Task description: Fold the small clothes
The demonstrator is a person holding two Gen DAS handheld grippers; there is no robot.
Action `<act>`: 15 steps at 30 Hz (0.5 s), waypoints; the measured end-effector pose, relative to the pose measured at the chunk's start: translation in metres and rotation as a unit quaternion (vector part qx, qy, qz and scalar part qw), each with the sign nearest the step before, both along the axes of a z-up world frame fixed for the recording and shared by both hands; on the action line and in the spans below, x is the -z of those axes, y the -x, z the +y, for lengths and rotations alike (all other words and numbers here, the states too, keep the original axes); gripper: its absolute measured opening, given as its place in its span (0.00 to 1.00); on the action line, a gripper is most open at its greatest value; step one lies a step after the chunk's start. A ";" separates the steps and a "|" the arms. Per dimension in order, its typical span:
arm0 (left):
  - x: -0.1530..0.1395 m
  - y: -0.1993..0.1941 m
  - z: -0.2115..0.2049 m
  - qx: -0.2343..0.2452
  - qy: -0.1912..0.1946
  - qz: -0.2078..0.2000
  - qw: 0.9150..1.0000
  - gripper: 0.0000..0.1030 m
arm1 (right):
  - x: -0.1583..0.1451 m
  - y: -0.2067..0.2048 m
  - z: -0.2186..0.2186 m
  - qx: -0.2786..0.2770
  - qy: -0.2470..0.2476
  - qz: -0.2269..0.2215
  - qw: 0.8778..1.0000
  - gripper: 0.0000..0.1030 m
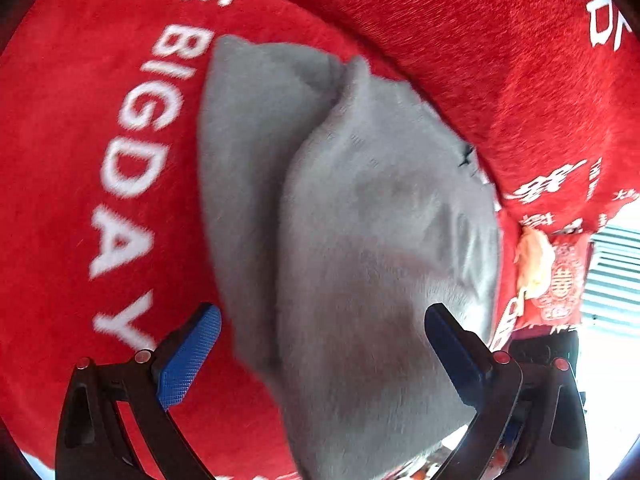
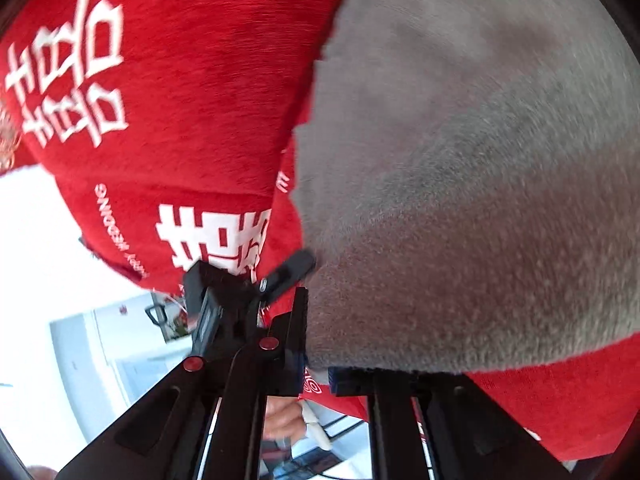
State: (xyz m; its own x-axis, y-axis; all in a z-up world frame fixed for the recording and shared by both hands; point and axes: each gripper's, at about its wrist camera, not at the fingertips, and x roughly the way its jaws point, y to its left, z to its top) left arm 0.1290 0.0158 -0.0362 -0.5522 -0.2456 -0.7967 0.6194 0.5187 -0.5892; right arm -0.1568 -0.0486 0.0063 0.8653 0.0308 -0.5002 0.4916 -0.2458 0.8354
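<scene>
Two readable words, "BIG DAY", cross the red cloth (image 1: 80, 160).

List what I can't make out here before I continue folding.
- Left wrist: the grey garment runs off the bottom edge.
- Right wrist: whether the right gripper pinches the garment, whose hem covers the pads.
- Both views: the garment's full outline, too close and blurred.

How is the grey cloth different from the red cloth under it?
The grey cloth is plain, while the red cloth carries white letters. The grey cloth is smaller and lies folded on top, while the red cloth spreads out flat beneath it, far past its edges. Both look soft and fuzzy.
</scene>
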 end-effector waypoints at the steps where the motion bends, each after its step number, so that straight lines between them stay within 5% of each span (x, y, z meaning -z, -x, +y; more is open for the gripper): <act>1: 0.000 0.002 -0.006 -0.001 0.002 -0.001 1.000 0.99 | -0.003 -0.001 -0.001 -0.005 0.004 0.001 1.000 0.08; 3: -0.006 0.008 -0.022 0.003 0.016 -0.014 1.000 0.97 | -0.004 -0.002 0.000 -0.013 0.006 0.003 1.000 0.08; 4: -0.009 0.017 -0.032 0.008 0.021 -0.027 0.999 0.86 | -0.003 -0.002 0.001 -0.013 0.003 0.005 1.000 0.08; 7: -0.012 0.029 -0.045 0.041 0.017 -0.067 0.997 0.29 | 0.007 -0.001 0.007 -0.022 -0.009 0.021 0.999 0.08; 11: -0.012 0.038 -0.043 0.063 0.003 -0.105 0.992 0.29 | 0.014 -0.008 0.017 -0.110 -0.013 0.093 0.990 0.13; 15: -0.007 0.041 -0.038 0.060 -0.013 -0.122 0.991 0.29 | 0.010 -0.007 0.022 -0.212 0.004 0.171 0.962 0.22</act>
State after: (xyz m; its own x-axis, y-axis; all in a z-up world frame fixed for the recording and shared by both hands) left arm 0.0878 -0.0226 -0.0290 -0.3659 -0.1676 -0.9155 0.8002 0.4456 -0.4014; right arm -0.1493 -0.0266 -0.0041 0.5602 0.3405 -0.7551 0.7929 0.0436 0.6078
